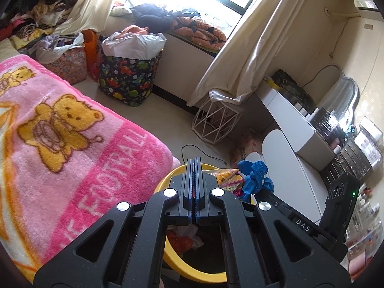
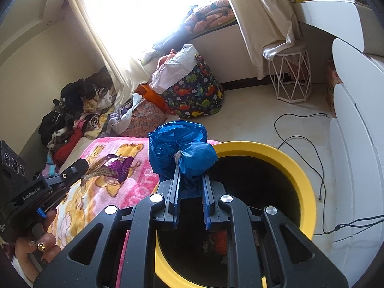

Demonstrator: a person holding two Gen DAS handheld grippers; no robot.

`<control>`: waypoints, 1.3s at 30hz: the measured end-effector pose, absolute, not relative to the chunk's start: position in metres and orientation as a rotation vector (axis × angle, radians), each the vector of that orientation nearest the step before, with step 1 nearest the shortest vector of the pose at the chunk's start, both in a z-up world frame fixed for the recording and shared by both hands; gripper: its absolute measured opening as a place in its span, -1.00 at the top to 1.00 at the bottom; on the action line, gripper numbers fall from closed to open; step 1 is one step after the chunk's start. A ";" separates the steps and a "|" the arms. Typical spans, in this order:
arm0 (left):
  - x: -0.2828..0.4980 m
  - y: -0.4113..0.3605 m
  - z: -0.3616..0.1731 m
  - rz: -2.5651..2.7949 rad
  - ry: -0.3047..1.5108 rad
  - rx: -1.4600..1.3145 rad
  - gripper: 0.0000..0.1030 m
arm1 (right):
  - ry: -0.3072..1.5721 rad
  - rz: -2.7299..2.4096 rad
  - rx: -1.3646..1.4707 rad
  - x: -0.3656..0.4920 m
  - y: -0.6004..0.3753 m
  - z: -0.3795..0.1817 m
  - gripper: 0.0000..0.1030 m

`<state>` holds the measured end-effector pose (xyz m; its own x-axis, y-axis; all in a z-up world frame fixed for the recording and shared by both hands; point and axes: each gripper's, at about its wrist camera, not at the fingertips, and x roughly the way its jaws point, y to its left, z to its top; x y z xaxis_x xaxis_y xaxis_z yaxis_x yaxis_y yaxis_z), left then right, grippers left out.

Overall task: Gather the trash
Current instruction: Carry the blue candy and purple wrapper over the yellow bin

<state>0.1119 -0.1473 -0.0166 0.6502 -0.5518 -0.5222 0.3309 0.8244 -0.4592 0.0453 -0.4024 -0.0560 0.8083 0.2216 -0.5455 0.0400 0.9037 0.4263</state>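
STEP: carrying trash to yellow bin [image 2: 300, 168], lower centre | RIGHT gripper [image 2: 190, 189]: clamped on blue bag [image 2: 182, 148], at bin's left rim | LEFT gripper [image 2: 79, 168]: pinched on snack wrapper [image 2: 112, 168], left over pink blanket [image 2: 134, 187] | NEXT: likely centre over opening, release.

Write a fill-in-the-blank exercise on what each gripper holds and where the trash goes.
The right gripper is shut on a knotted ____ plastic bag.
The left gripper pinches a ____ snack wrapper.
The trash bin has a ____ rim.
The blanket beside it shows teddy ____.

Missing words: blue; purple; yellow; bears
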 end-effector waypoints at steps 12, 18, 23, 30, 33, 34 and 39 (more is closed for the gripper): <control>0.106 -0.172 -0.018 -0.562 0.711 -0.310 1.00 | 0.610 0.049 0.457 0.032 -0.426 -0.057 0.71; 0.102 -0.186 -0.019 -0.586 0.717 -0.290 1.00 | 0.602 0.018 0.466 0.025 -0.438 -0.058 0.72; 0.099 -0.197 -0.020 -0.603 0.724 -0.275 1.00 | 0.596 -0.002 0.476 0.021 -0.449 -0.059 0.71; 0.096 -0.208 -0.022 -0.621 0.730 -0.257 1.00 | 0.591 -0.024 0.489 0.015 -0.459 -0.062 0.71; 0.095 -0.212 -0.023 -0.628 0.732 -0.252 1.00 | 0.588 -0.033 0.491 0.013 -0.461 -0.062 0.71; 0.094 -0.213 -0.023 -0.630 0.733 -0.249 1.00 | 0.588 -0.036 0.493 0.012 -0.462 -0.062 0.71; 0.091 -0.221 -0.025 -0.639 0.736 -0.229 1.00 | 0.590 -0.052 0.498 0.008 -0.466 -0.065 0.71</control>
<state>0.0909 -0.2208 -0.0247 0.5632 -0.6150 -0.5519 0.4602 0.7882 -0.4086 0.0078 -0.4658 -0.0648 0.8333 0.0924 -0.5450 0.1868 0.8809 0.4349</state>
